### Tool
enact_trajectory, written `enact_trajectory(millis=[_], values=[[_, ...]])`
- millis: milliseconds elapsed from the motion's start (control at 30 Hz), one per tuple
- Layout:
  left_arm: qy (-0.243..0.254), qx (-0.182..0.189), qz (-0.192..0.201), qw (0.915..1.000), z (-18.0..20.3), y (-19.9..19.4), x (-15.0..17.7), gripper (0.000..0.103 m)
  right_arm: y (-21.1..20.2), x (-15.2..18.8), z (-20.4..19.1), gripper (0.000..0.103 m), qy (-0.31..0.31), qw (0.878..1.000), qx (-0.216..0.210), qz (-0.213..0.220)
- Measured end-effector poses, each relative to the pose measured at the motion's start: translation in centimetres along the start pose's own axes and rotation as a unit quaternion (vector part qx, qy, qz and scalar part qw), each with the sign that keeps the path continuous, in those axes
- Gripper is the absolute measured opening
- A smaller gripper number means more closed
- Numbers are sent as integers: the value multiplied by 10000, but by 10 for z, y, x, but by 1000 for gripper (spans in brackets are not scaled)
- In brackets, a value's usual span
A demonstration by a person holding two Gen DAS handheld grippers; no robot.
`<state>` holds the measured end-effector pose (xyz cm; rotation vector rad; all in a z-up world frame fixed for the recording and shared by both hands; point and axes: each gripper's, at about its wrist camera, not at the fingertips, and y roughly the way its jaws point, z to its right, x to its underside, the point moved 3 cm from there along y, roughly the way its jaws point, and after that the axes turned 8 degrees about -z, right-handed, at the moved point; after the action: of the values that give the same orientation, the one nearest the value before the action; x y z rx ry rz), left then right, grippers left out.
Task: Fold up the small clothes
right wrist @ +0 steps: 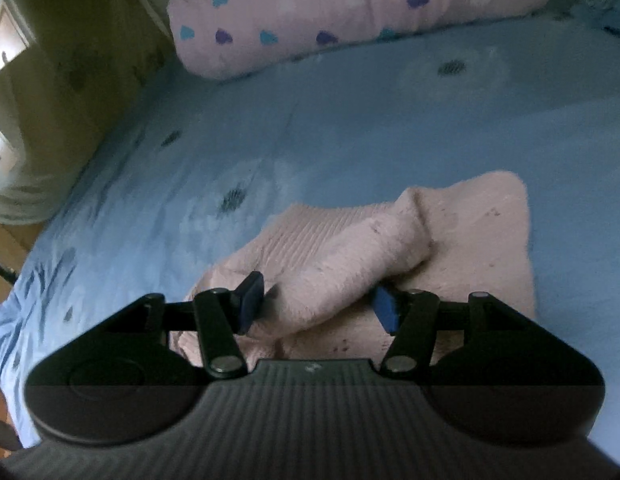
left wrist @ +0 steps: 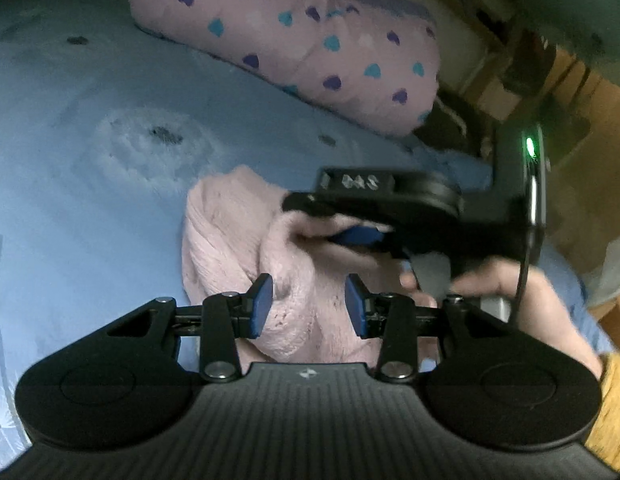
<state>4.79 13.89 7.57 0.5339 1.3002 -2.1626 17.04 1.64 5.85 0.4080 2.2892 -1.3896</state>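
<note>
I judged the fold needed both edges kept level while laid over. My left gripper (left wrist: 308,306) stood partly open astride a ridge of the pink knit garment (left wrist: 225,232), not pressing it; the right gripper (right wrist: 318,302) stood wider astride its rolled fold, on the near part of the blue bed sheet (right wrist: 350,128).

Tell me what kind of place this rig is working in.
Most likely a bedroom: the pink knit garment lies on a blue bedsheet with a heart-print pillow at its far edge, and a window sits at one side.
</note>
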Motion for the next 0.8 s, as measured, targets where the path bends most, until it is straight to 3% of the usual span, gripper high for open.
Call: enact_trajectory(millis=[167, 267, 300, 333, 400, 633, 800], values=[[-14, -212, -231, 9995, -3, 17, 5, 45, 15, -1, -5, 59, -257, 9996, -14, -106], [-35, -296, -261, 9992, -4, 23, 7, 45, 18, 0, -8, 41, -408, 9991, 8, -130], [-38, -363, -243, 9990, -4, 23, 7, 43, 17, 1, -7, 31, -424, 9990, 14, -128], [-15, -450, -200, 9988, -4, 22, 7, 35, 17, 2, -9, 23, -449, 9989, -15, -124], [58, -579, -100, 9983, -2, 19, 6, 18, 14, 1, -11, 17, -523, 9986, 0, -55], [-18, -537, 293, 9981, -8, -9, 5, 12, -22, 0, -42, 15, -1459, 9865, -65, 747], [-146, -783, 333, 9963, -27, -19, 9, 12, -14, -7, -63, 14, -1721, 9827, -202, 653]])
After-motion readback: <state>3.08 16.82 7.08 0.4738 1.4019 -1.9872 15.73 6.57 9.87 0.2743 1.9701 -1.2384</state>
